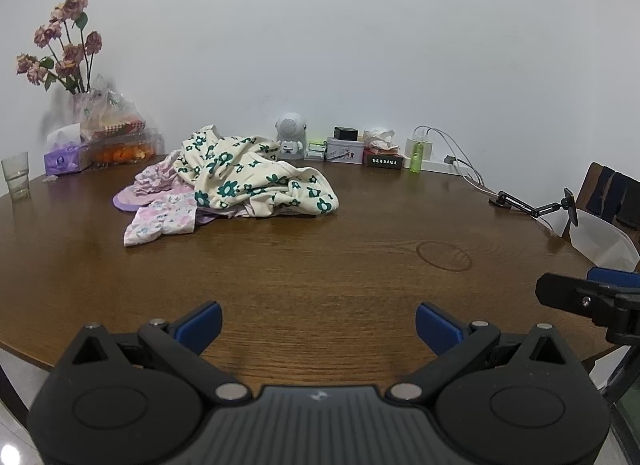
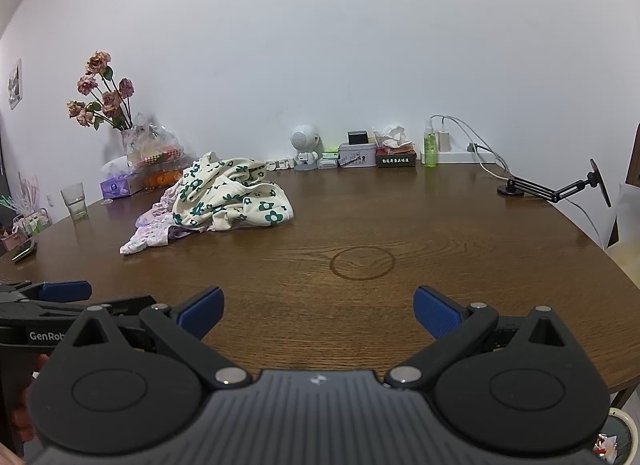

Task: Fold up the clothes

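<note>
At the far left of the round wooden table (image 1: pixel 320 265) stands a clear drinking glass (image 1: pixel 16 176) with a little water at the bottom. Next to it sits a purple tissue box (image 1: pixel 64 159) with a white tissue sticking up. Behind that, a vase of dried pink roses (image 1: pixel 66 49) rises beside a clear plastic bag (image 1: pixel 112 113) holding packaged snacks; under the bag a clear box (image 1: pixel 124 153) shows orange fruit inside.

The clothes lie in a rumpled heap toward the back left of the table: a cream garment with green flowers (image 1: pixel 256 181) on top, and a pink floral piece (image 1: pixel 160 221) spilling out beneath it toward the front.

Along the wall to the right come a small white robot figure (image 1: pixel 291 137), a metal tin (image 1: pixel 345 149) with a black box on it, a dark box (image 1: pixel 383 161) topped with crumpled tissue, and a green spray bottle (image 1: pixel 417 157).

The left tool (image 1: pixel 318 325) hangs over the near table edge, its blue pads spread wide with nothing between them, well apart from the heap. The right tool (image 2: pixel 318 311) is likewise spread wide and empty, just beside the left one, with the clothes far ahead and to its left.
</note>
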Available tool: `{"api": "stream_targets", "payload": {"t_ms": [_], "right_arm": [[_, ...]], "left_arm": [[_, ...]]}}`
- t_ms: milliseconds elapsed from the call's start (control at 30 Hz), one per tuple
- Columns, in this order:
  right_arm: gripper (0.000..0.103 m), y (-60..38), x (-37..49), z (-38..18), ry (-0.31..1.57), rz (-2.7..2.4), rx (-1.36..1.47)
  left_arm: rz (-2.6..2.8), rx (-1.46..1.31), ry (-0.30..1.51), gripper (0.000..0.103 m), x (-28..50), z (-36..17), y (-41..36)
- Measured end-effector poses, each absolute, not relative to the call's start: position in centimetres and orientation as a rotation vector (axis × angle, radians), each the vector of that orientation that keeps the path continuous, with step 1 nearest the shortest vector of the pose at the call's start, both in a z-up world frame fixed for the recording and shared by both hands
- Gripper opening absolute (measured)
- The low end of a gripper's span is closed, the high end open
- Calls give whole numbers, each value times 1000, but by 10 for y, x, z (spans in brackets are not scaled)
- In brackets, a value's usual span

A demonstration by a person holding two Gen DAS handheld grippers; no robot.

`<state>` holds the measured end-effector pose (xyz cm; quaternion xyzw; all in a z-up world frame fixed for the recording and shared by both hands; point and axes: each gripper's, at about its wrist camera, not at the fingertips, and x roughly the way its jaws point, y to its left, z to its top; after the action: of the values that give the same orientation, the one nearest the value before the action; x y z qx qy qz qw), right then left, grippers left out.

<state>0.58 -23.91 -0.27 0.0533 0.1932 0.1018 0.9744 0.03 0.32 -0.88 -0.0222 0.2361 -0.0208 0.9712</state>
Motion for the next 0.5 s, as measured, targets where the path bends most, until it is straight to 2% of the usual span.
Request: {"api": "stream_targets", "payload": {"t_ms": [500], "right_arm": [[103, -237, 8, -7, 393, 209, 105]], "left_arm": [[-50, -42, 491, 103, 6, -18, 4]]}}
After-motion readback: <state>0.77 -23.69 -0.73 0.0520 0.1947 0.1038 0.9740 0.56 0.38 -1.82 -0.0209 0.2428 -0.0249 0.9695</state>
